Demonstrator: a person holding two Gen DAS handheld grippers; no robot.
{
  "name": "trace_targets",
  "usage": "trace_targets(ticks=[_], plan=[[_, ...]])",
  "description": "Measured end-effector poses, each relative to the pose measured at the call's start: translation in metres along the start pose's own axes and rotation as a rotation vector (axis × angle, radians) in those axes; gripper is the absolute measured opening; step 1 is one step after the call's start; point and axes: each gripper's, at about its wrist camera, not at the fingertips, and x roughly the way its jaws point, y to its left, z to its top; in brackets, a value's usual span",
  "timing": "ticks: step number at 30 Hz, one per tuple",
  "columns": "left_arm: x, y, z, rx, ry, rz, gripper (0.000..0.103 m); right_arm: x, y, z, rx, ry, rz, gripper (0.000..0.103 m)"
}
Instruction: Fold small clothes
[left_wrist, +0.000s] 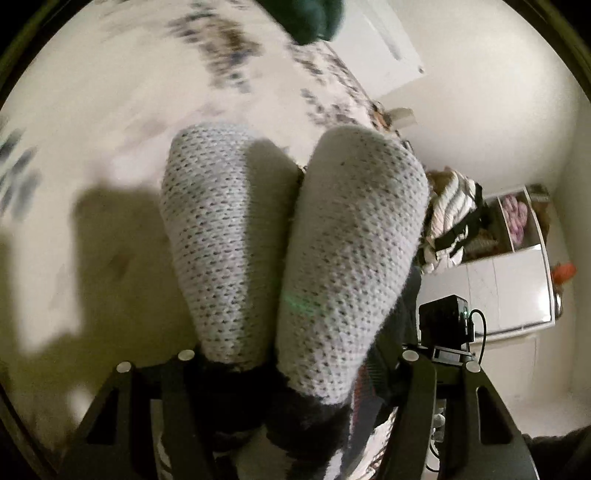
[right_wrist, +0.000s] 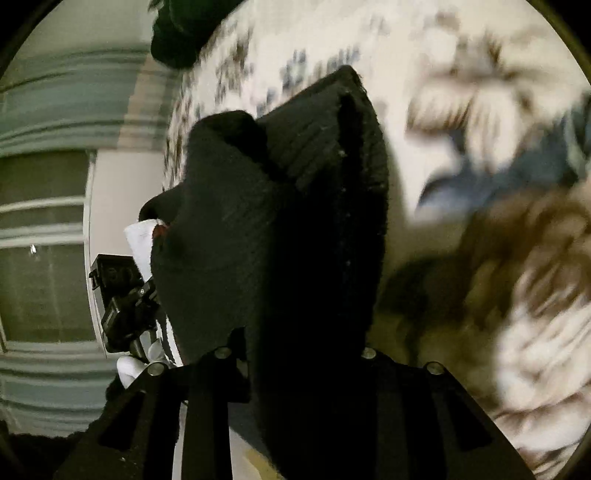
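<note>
In the left wrist view my left gripper (left_wrist: 291, 373) is shut on a pair of grey knitted socks (left_wrist: 295, 236) with black heels. The two sock feet hang forward side by side over the patterned bedspread (left_wrist: 110, 122). In the right wrist view my right gripper (right_wrist: 295, 354) is shut on the black ribbed cuff end of the socks (right_wrist: 273, 221), which fills the middle and hides the fingertips. The other gripper's body (right_wrist: 122, 306) shows at the left, and in the left wrist view the other gripper (left_wrist: 445, 321) shows at the right.
A dark green garment (left_wrist: 306, 18) lies at the far edge of the bed; it also shows in the right wrist view (right_wrist: 177, 33). A blue cloth (right_wrist: 517, 166) and a brown and white fluffy item (right_wrist: 535, 295) lie at the right. A pile of clothes (left_wrist: 454, 221) and a white cabinet (left_wrist: 509, 284) stand beside the bed.
</note>
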Motion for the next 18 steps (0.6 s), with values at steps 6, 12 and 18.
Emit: trace_targets(ticks=[6,12,18], plan=[[0.059,-0.043,0.092,0.079,0.044,-0.039,0.059,-0.066,-0.012,0.085,0.026,-0.134,-0.027,0.032],[0.157,-0.038,0.17,0.126,0.148,0.089,0.061,-0.089,-0.052,0.176,0.081,-0.167,-0.162,0.035],[0.155,-0.013,0.16,0.082,0.144,0.125,0.064,-0.071,-0.052,0.192,0.017,-0.105,-0.369,0.063]])
